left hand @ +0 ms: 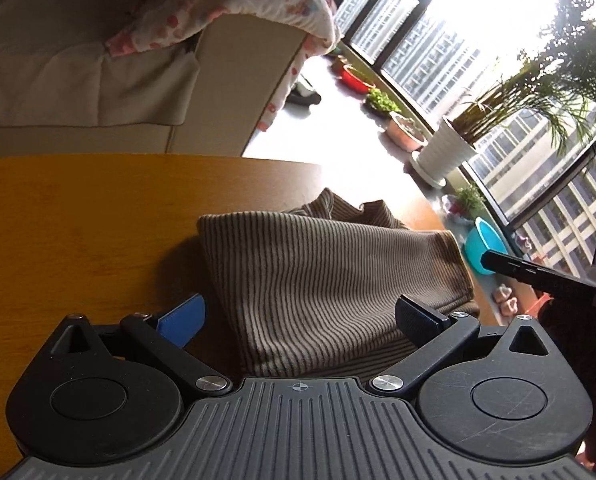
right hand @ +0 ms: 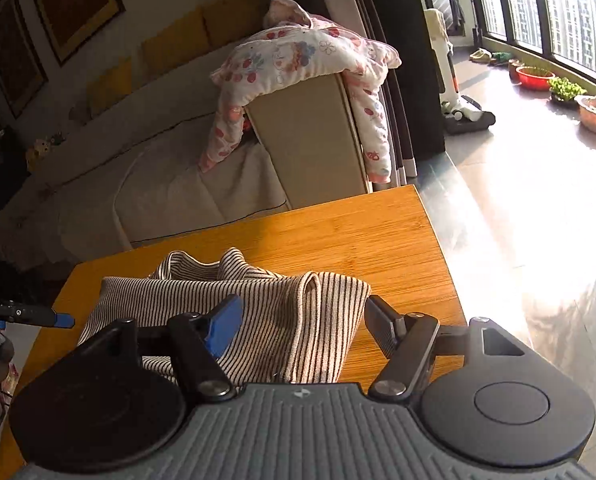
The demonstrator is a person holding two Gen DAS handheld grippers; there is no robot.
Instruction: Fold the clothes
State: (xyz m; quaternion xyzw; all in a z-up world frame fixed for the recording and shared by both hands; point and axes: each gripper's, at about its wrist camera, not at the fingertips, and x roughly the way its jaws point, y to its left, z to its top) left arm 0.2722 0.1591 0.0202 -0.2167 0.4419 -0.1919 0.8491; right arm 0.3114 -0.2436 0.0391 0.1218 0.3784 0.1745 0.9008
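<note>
I see a ribbed, brown-and-cream striped garment (left hand: 318,280) folded in a soft heap on my smooth bamboo-grain table (left hand: 77,220). My left gripper (left hand: 302,316) and right gripper (right hand: 302,324) both gape wide, holding nothing. No readable writing.

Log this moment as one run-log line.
striped garment: folded on wooden table | left gripper: open, over garment | right gripper: open, nothing gripped
</note>
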